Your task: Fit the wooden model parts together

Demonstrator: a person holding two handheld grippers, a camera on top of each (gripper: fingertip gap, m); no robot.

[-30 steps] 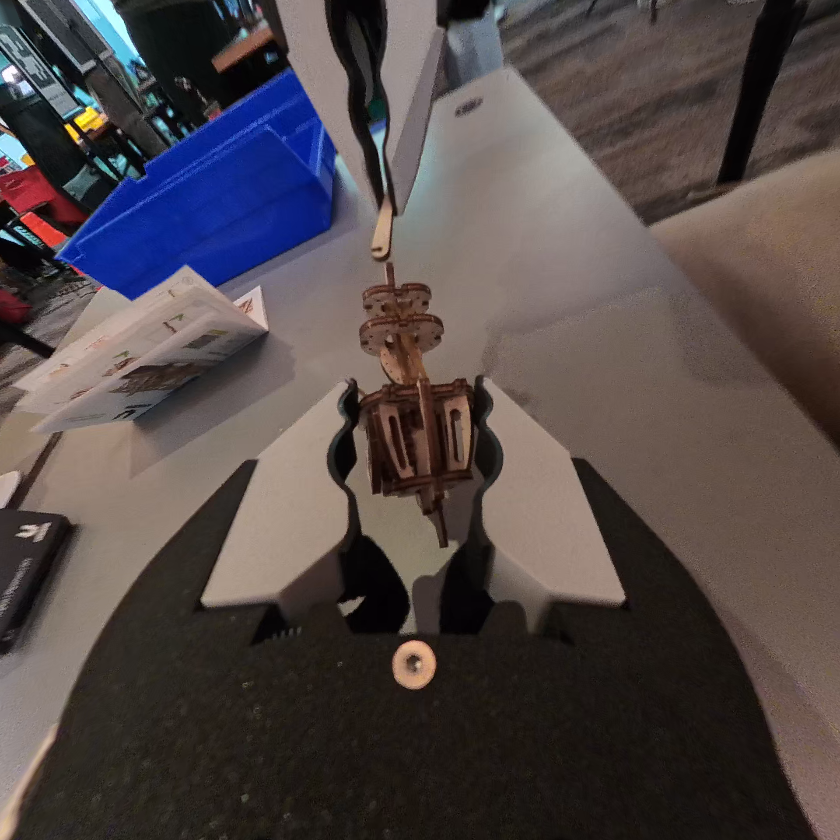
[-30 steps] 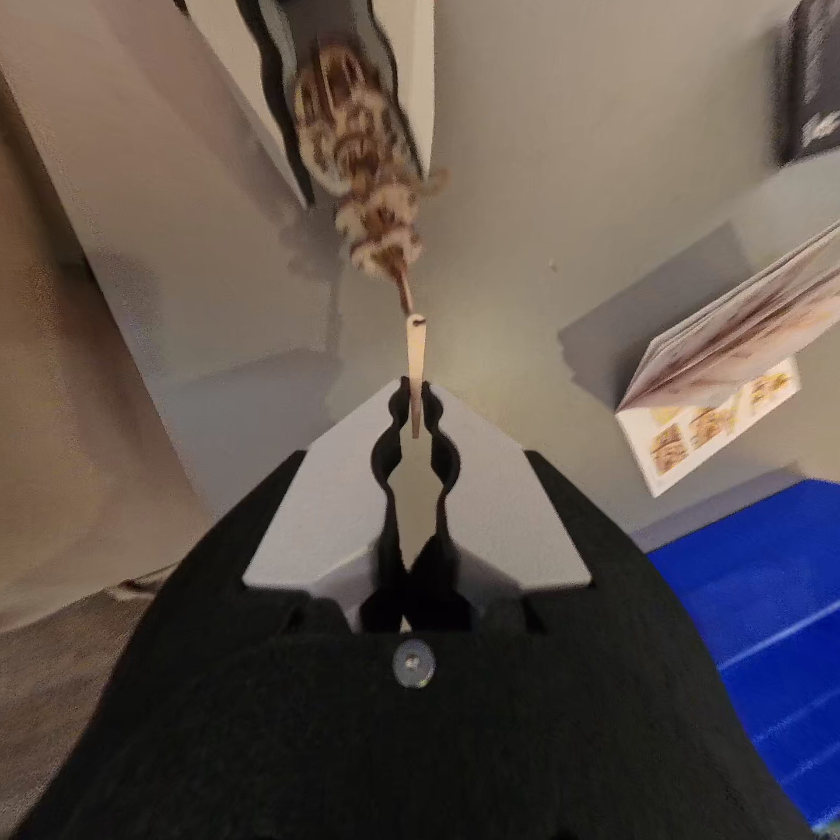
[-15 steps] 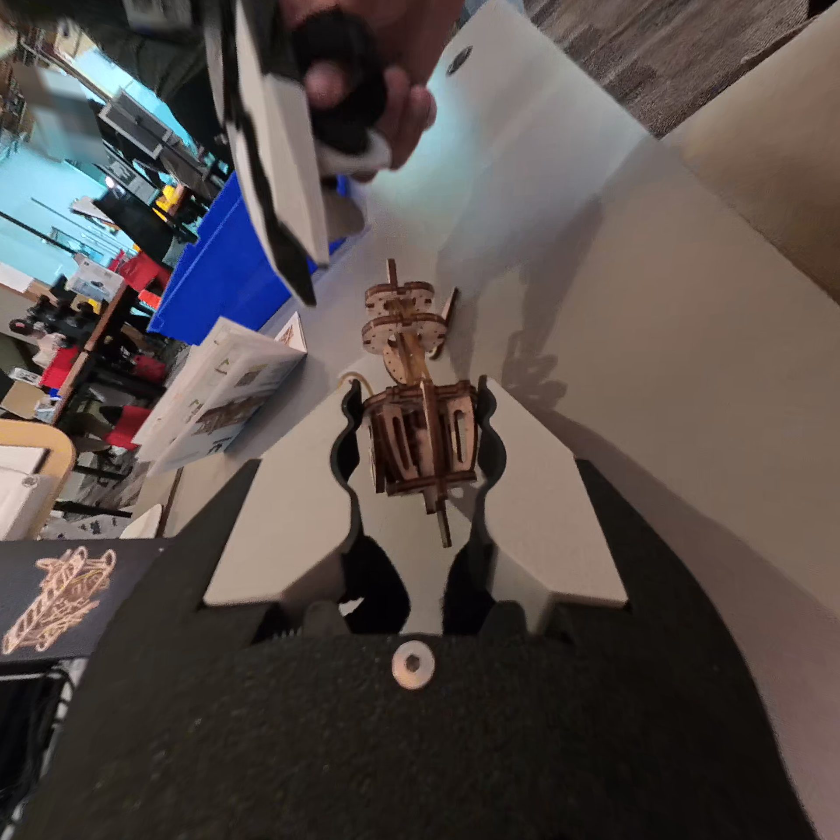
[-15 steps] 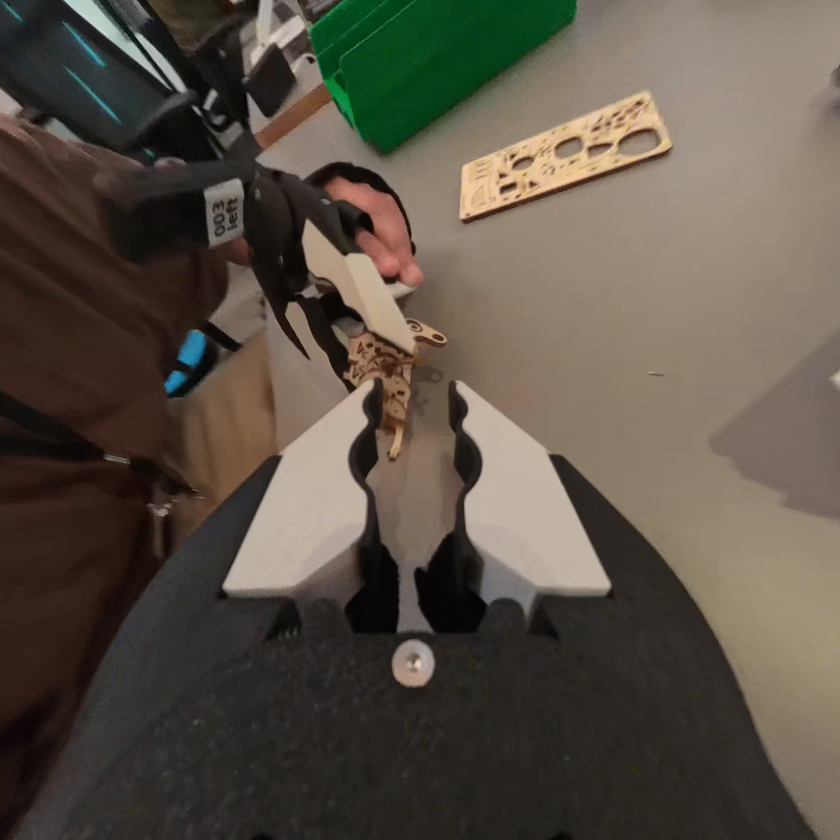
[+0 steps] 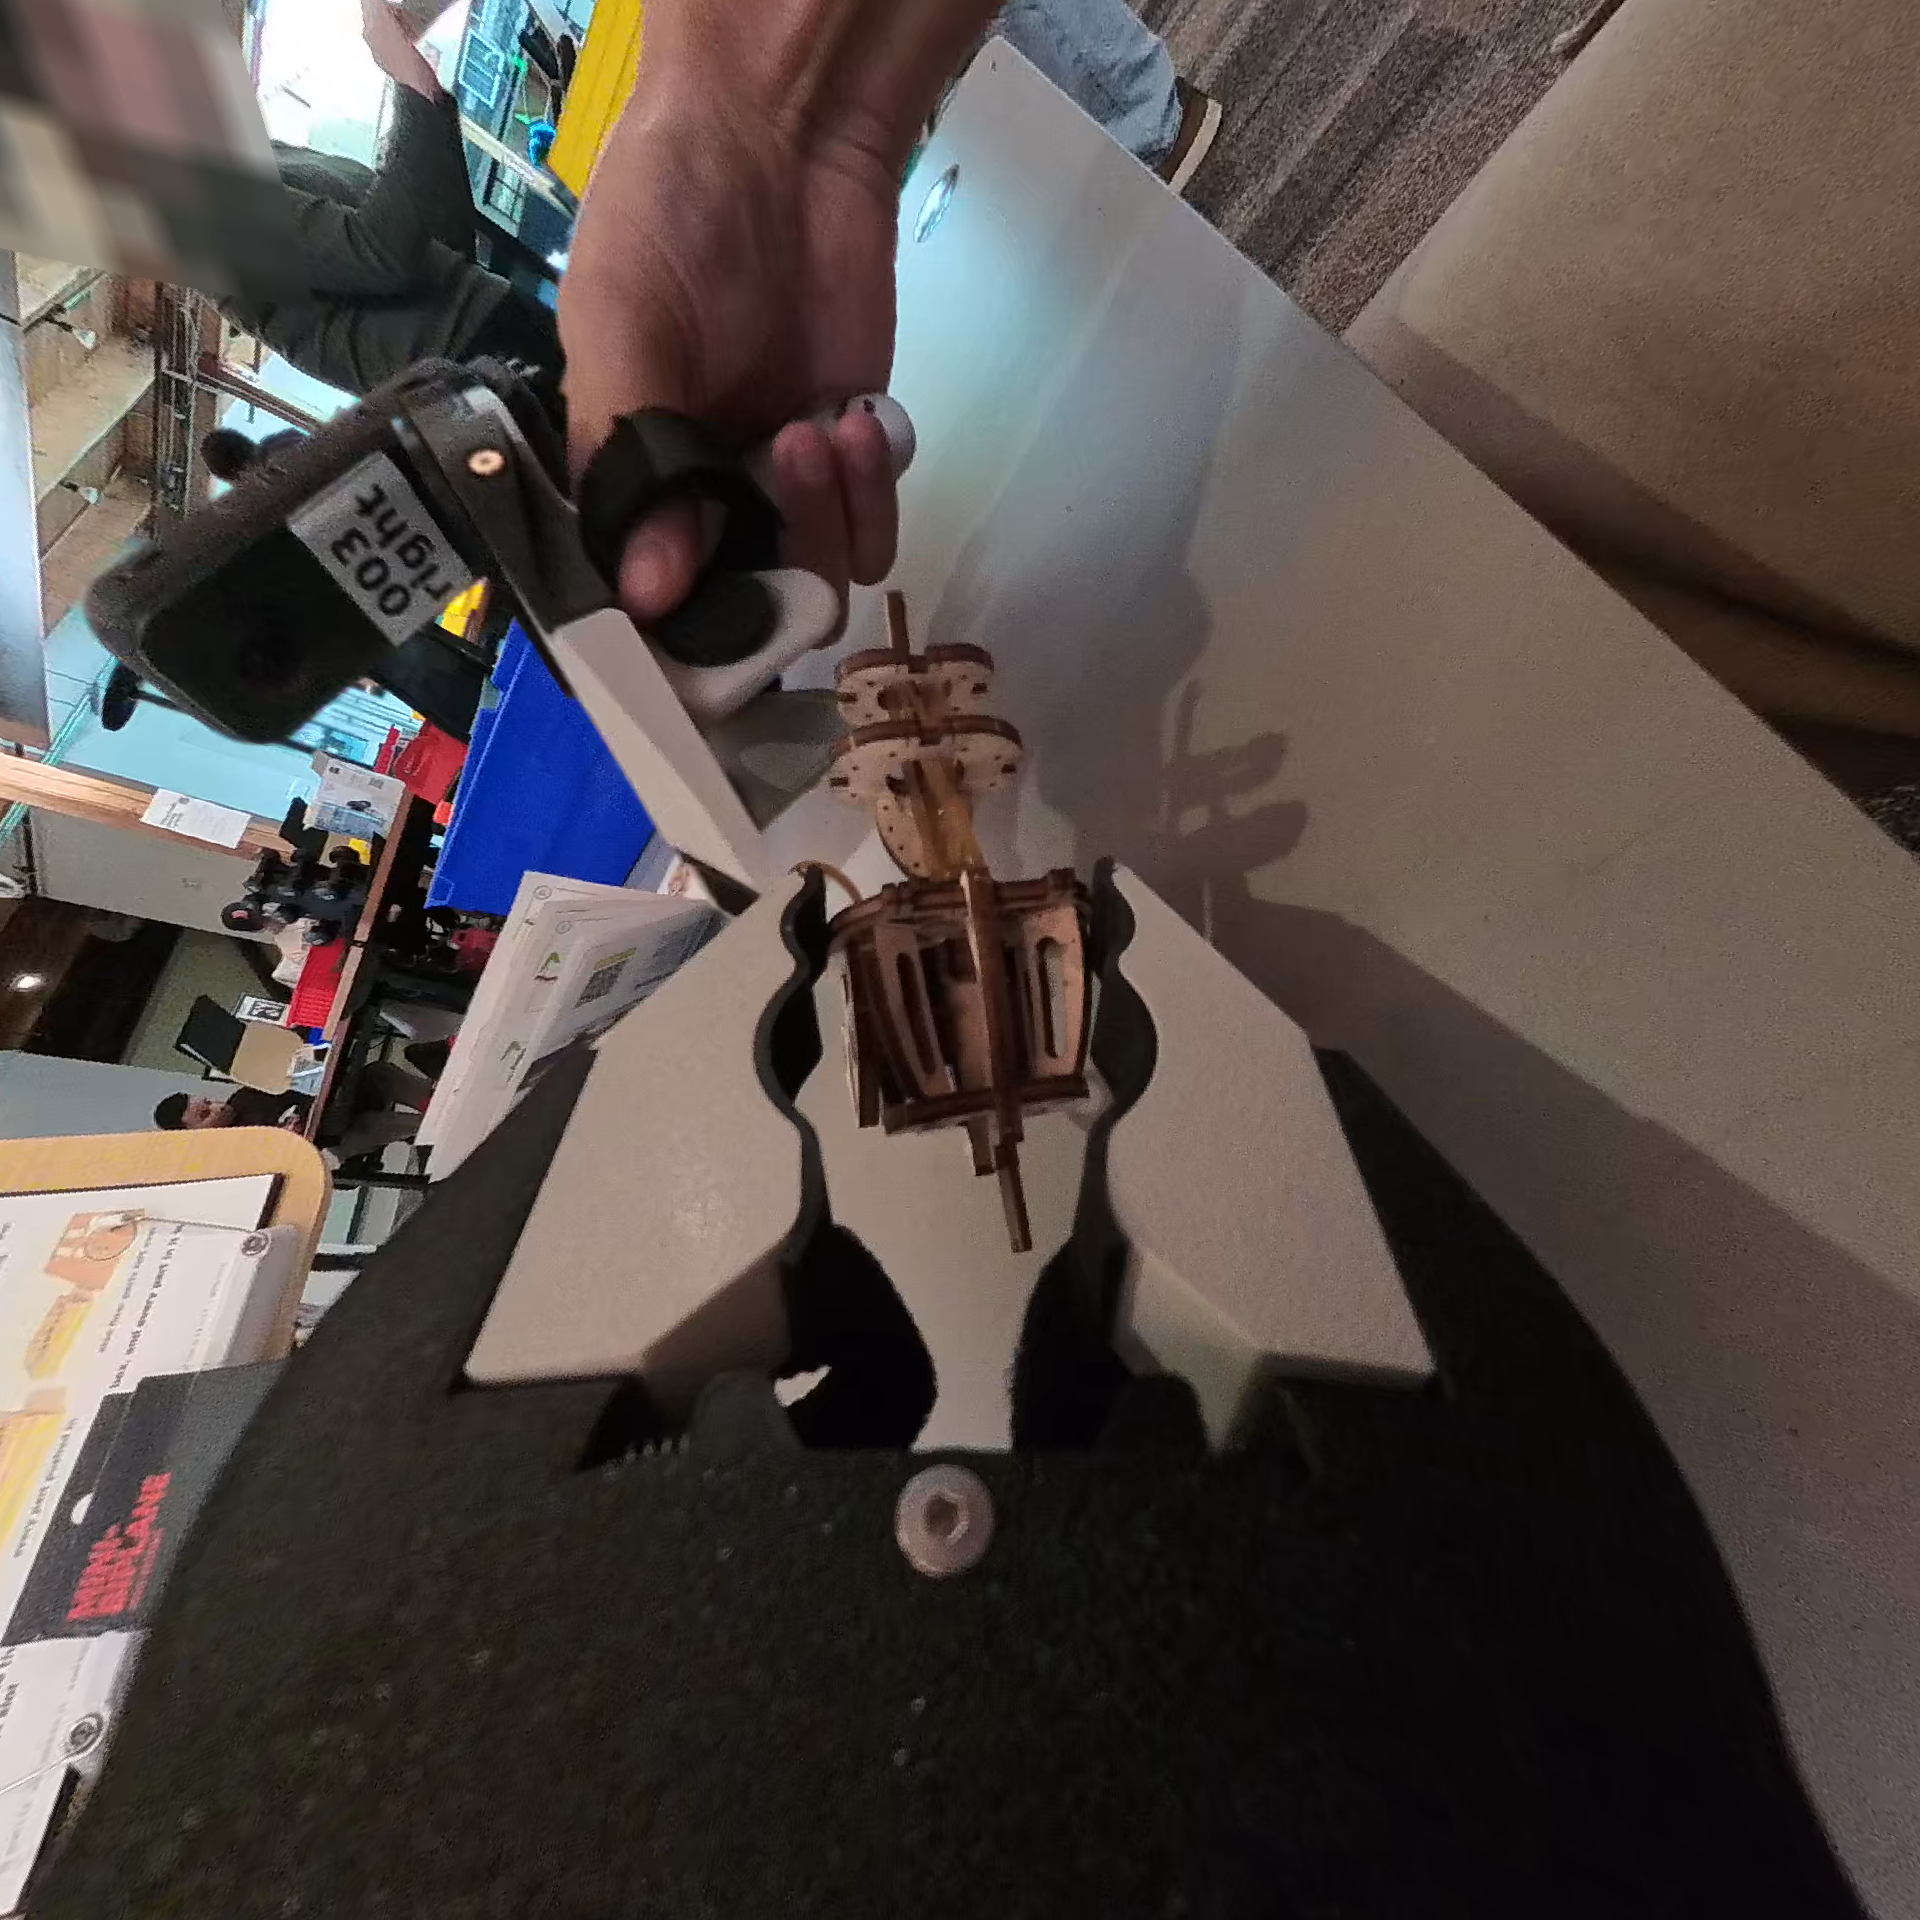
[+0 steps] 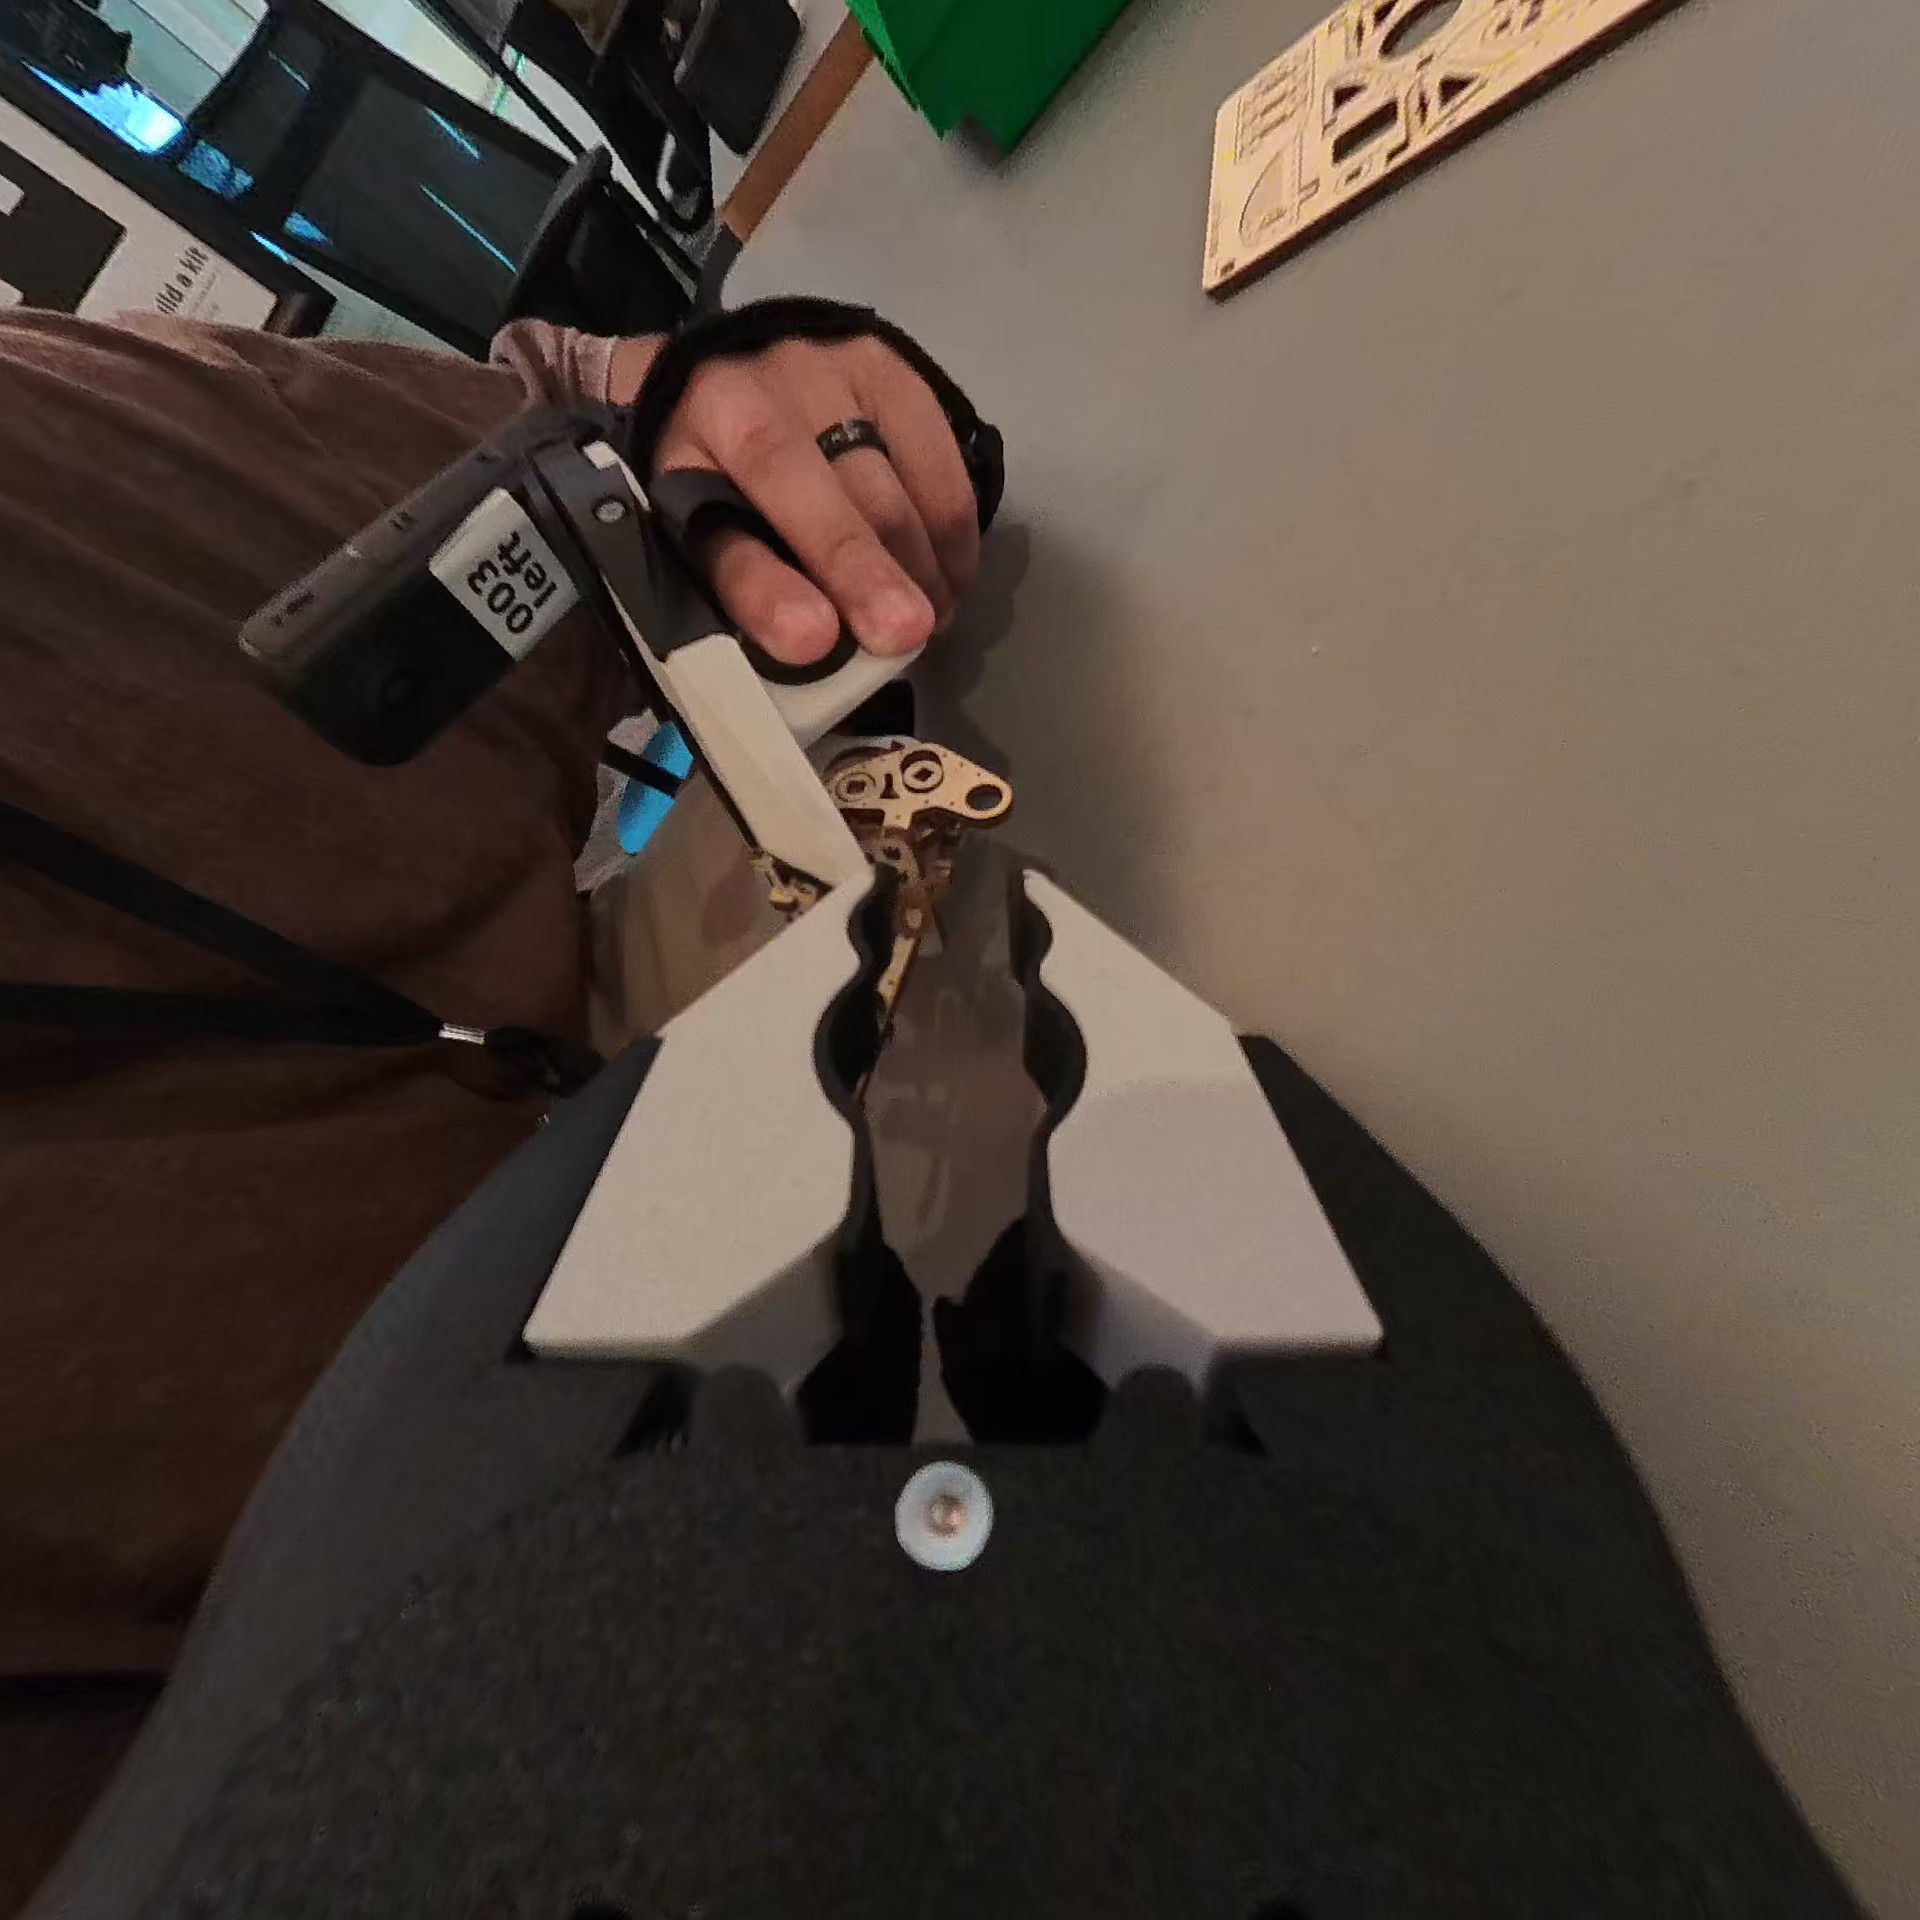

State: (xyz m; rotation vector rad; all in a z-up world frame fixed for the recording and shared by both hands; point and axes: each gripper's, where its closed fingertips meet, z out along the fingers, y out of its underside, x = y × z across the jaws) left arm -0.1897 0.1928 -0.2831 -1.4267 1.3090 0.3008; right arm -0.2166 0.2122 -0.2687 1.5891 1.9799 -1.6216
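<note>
In the left wrist view my left gripper [image 5: 954, 883] is shut on the brown wooden model [image 5: 966, 997], with its round-plated mast end [image 5: 925, 727] pointing away. My right gripper [image 5: 743, 868], held by a hand, comes in from the upper left, its tip close to my left finger. In the right wrist view my right gripper [image 6: 945, 883] is open. The model [image 6: 920, 800] hangs from the left gripper [image 6: 831, 831] just beyond it, and a thin wooden strip [image 6: 899, 966] of the model reaches down between my jaws, close to the left finger.
A pale wooden part sheet [image 6: 1403, 125] and a green bin [image 6: 977, 62] lie farther out on the grey table [image 6: 1455, 727]. A blue bin [image 5: 540, 790], an open instruction booklet [image 5: 582, 977] and a black box [image 5: 104, 1538] are on the left. A person's brown sleeve [image 6: 260, 935] is close.
A second ago my right gripper was shut on a thin wooden strip, end to end with the model. It has let go and stands open, and both grippers have tilted.
</note>
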